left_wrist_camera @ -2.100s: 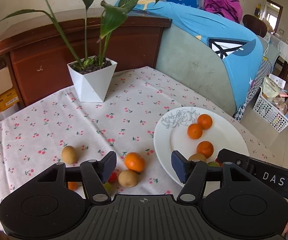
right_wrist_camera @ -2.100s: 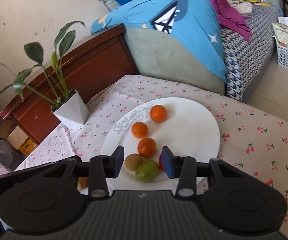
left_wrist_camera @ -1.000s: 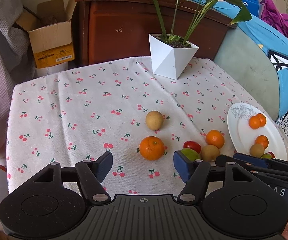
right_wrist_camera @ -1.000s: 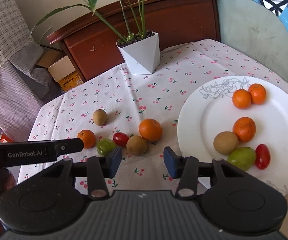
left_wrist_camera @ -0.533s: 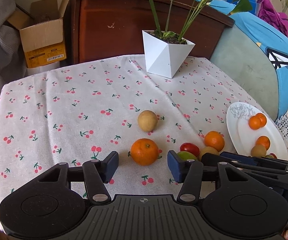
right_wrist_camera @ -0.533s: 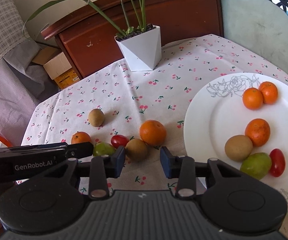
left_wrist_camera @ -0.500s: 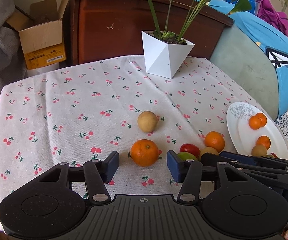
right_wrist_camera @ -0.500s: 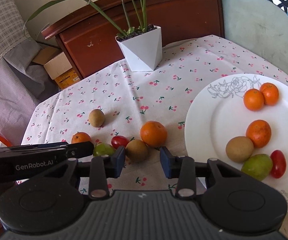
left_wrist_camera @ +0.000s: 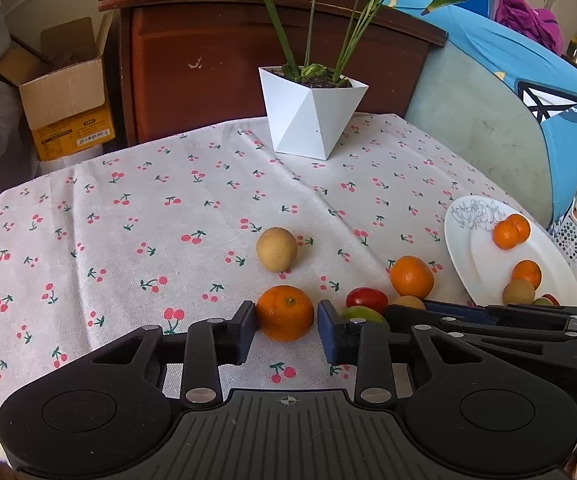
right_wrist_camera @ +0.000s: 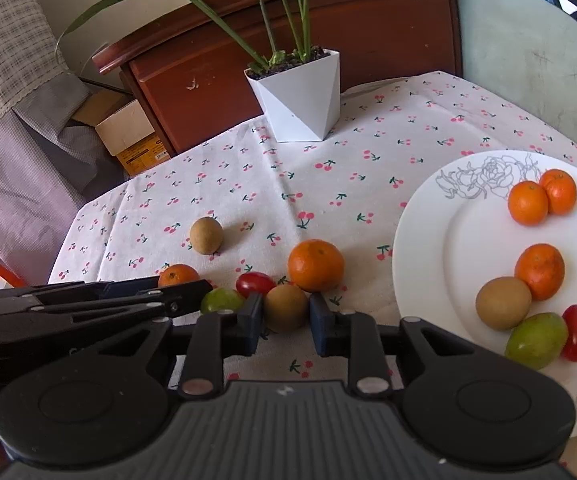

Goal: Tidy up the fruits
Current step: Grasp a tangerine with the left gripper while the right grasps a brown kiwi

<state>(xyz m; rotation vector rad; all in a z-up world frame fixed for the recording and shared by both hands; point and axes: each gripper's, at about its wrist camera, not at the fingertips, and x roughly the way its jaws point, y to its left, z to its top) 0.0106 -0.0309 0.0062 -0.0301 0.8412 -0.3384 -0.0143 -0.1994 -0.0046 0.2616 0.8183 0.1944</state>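
My left gripper [left_wrist_camera: 286, 330] is down on the cherry-print tablecloth with its pads on either side of an orange [left_wrist_camera: 285, 312], touching or nearly touching it. My right gripper [right_wrist_camera: 285, 322] has its pads against a brown kiwi [right_wrist_camera: 285, 307] on the cloth. A red tomato [right_wrist_camera: 255, 284], a green fruit [right_wrist_camera: 221, 300], another orange [right_wrist_camera: 315, 265] and a second kiwi [right_wrist_camera: 206, 235] lie loose nearby. A white plate [right_wrist_camera: 420, 248] at the right holds several fruits.
A white faceted plant pot [left_wrist_camera: 311, 116] stands at the back of the table, its leaves reaching overhead. A wooden cabinet [left_wrist_camera: 224, 60] and a cardboard box [left_wrist_camera: 68, 92] are behind the table. A sofa with a blue cover [left_wrist_camera: 528, 92] is at the right.
Both grippers have moved forward and down. The left jaws have narrowed around the orange and the right jaws have narrowed around the brown kiwi.
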